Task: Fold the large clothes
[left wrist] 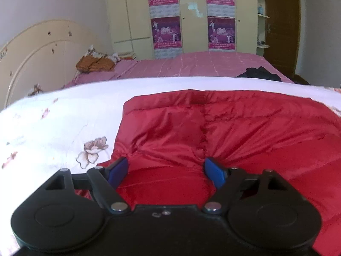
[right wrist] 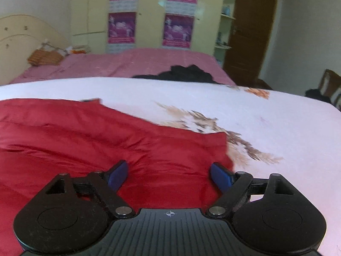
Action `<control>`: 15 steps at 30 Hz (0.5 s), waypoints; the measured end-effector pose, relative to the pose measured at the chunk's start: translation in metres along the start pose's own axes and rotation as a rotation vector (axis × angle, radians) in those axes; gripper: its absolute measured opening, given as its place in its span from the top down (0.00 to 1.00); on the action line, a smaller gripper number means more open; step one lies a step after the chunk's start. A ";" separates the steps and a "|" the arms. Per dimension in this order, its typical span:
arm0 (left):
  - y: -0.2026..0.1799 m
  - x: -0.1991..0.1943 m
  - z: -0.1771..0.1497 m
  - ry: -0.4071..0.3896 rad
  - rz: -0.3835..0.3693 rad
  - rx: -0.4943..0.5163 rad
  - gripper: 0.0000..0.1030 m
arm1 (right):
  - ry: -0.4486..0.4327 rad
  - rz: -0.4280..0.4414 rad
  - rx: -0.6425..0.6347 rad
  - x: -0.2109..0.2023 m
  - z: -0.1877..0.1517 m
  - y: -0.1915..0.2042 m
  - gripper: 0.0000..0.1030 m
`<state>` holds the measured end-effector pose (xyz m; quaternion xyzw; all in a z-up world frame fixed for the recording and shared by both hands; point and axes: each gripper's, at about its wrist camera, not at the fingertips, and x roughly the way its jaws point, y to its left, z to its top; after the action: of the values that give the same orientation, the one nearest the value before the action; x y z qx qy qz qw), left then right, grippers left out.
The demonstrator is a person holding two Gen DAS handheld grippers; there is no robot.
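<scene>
A red quilted puffer jacket (left wrist: 223, 128) lies spread on a white floral sheet (left wrist: 53, 123). My left gripper (left wrist: 166, 168) is open, its blue pads wide apart, low over the jacket's left part near its left edge. In the right wrist view the same jacket (right wrist: 96, 138) fills the left and middle. My right gripper (right wrist: 169, 171) is open over the jacket's right part, and its right pad (right wrist: 220, 176) sits by the jacket's right edge. Neither gripper holds anything.
Behind the white sheet (right wrist: 277, 117) is a pink bedspread (left wrist: 202, 66) with a black garment (right wrist: 187, 73) on it and an orange patterned pillow (left wrist: 96, 63) by the headboard. A yellow wardrobe (left wrist: 191, 15) with posters and a brown door (right wrist: 251, 27) stand at the back.
</scene>
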<state>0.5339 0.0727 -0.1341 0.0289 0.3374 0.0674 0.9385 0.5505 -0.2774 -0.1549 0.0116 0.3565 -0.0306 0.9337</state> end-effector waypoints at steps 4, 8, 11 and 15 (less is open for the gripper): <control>0.006 -0.007 0.002 0.006 -0.004 -0.009 0.22 | 0.023 -0.011 -0.004 -0.003 0.004 -0.002 0.19; 0.017 -0.042 0.004 -0.055 -0.032 -0.042 0.26 | -0.029 0.039 0.006 -0.039 0.012 -0.001 0.19; 0.014 -0.070 0.000 -0.103 -0.078 -0.002 0.23 | -0.086 0.103 -0.013 -0.075 0.012 0.011 0.19; 0.003 -0.103 -0.016 -0.106 -0.134 0.025 0.22 | -0.112 0.174 -0.062 -0.107 -0.003 0.037 0.19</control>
<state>0.4453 0.0608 -0.0813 0.0213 0.2893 -0.0015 0.9570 0.4712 -0.2355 -0.0852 0.0121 0.3020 0.0611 0.9513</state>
